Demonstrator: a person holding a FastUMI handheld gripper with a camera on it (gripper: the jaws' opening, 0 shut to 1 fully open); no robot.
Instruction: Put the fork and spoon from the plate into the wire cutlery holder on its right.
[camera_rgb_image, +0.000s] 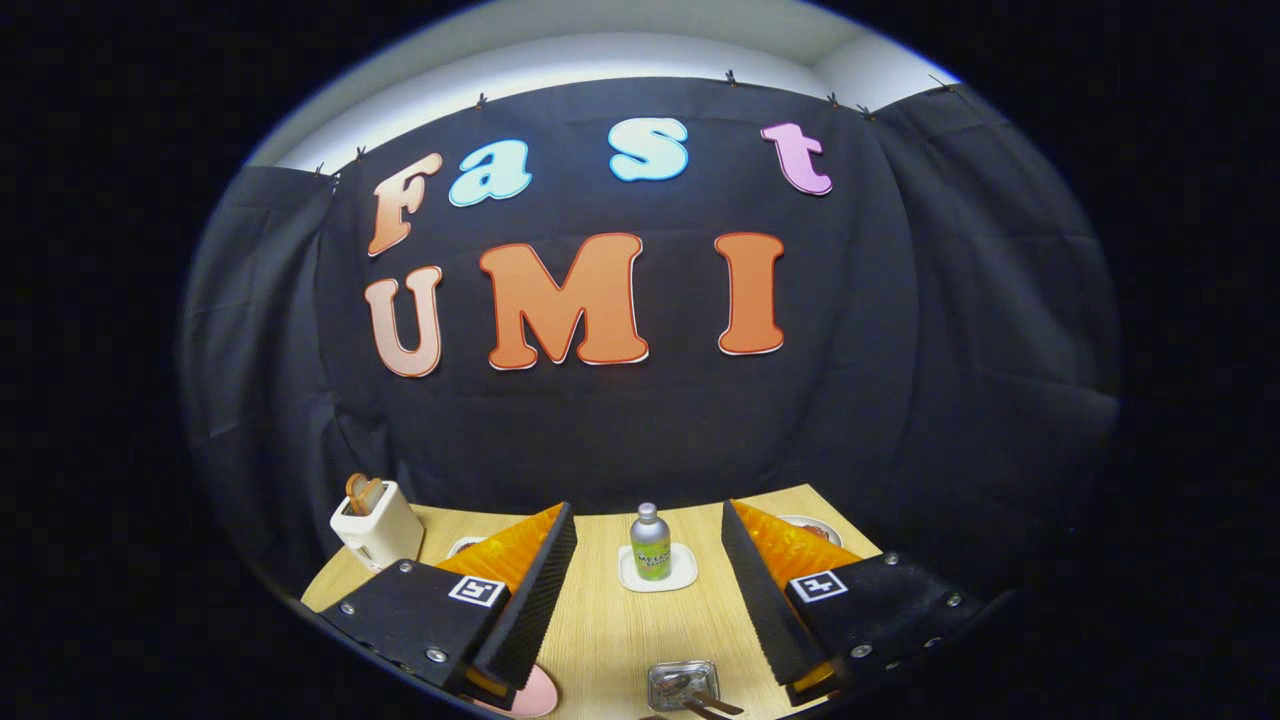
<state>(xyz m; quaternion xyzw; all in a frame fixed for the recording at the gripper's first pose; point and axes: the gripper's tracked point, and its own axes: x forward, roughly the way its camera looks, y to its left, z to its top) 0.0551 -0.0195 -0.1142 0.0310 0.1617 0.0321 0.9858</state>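
Observation:
My gripper (648, 508) is open, held above a light wooden table (610, 630), its fingers spread wide with nothing between them. Low between the fingers, close to me, sits a small shiny square container (682, 684) with a dark handle (716, 707) sticking out of it; I cannot tell whether this is cutlery. Part of a pink plate (537, 695) peeks out from under the left finger (520, 585); what lies on it is hidden.
A small bottle (650, 542) stands on a white square coaster (657, 575) beyond the fingers. A white toaster (376, 523) with bread in it is at the far left. A round dish (815, 527) shows behind the right finger. Black cloth closes the back.

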